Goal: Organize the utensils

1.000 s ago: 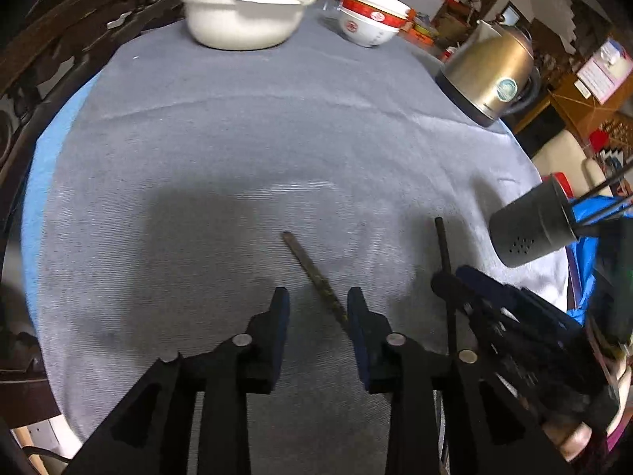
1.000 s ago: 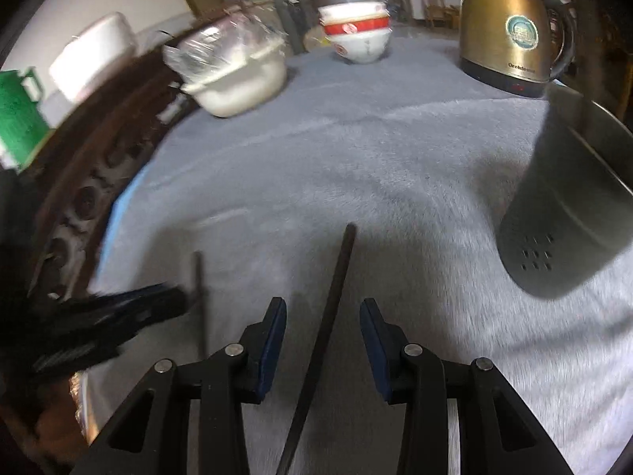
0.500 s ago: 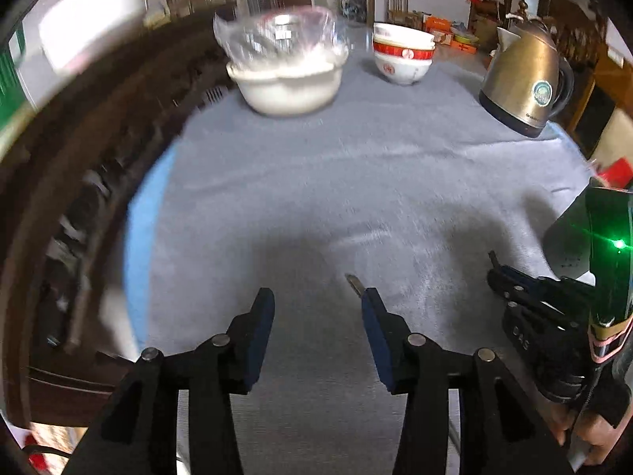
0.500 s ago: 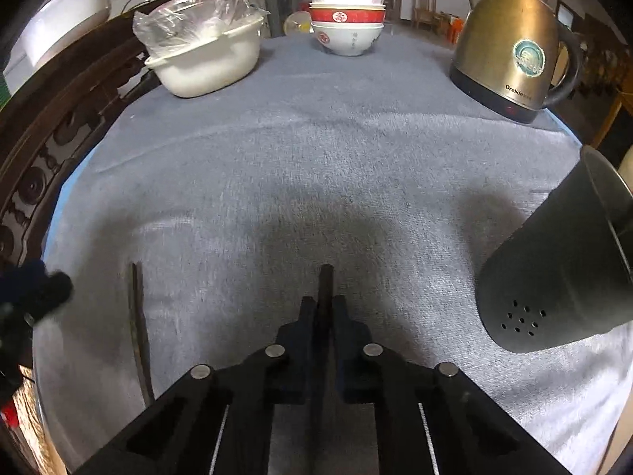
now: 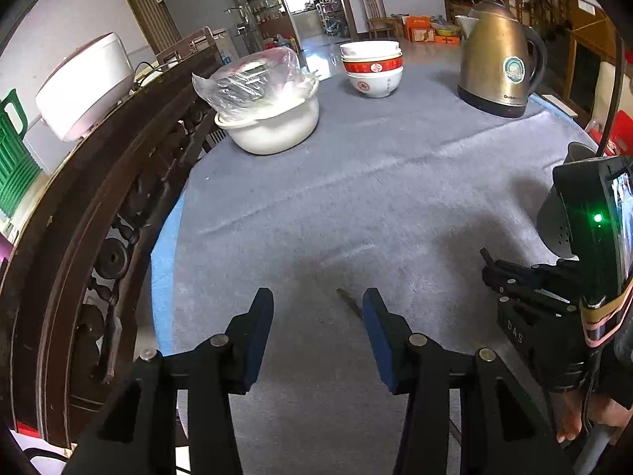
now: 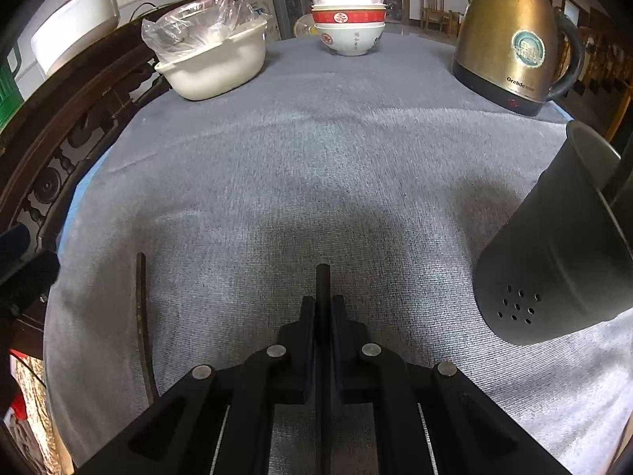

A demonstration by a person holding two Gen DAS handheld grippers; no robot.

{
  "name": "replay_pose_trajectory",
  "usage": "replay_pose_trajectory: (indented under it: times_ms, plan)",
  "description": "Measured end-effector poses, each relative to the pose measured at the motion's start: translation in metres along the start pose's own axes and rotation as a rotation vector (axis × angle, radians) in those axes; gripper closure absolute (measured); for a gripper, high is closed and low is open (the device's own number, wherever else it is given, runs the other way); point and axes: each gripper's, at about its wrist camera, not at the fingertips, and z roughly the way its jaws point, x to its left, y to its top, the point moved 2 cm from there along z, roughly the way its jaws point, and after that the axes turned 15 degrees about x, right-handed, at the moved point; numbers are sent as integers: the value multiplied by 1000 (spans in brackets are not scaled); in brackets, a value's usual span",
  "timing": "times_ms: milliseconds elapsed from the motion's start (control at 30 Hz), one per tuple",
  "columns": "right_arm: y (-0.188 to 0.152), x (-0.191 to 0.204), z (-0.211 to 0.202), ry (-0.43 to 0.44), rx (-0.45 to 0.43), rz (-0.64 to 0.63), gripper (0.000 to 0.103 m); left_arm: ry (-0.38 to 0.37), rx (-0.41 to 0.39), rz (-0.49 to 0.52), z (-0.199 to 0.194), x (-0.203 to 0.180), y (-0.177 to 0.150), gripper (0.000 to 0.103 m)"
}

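While my right gripper pinched one chopstick, my left gripper stayed spread wide. One second earlier, both were open.

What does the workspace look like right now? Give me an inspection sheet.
Surface: round table under a grey cloth.
Job's things: one dark chopstick clamped in the right gripper; second chopstick flat on the cloth to its left; perforated grey holder at right, appears tilted.
Clutter: white basin with plastic bag, stacked bowls, brass kettle.
Grippers: right shut on chopstick; left gripper open, holding nothing.
Cables: nothing seen on the table.
Surroundings: carved wooden chair back at left.
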Motion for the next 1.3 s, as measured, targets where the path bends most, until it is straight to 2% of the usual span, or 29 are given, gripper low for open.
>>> replay_pose_trajectory:
  times_ms: [600, 1300]
  plan:
    - [3, 0, 0, 7, 2, 11, 93, -19, 21, 1, 7, -3, -1, 55]
    - [6, -3, 1, 24, 17, 29, 93, -6, 19, 8, 5, -3, -1, 55]
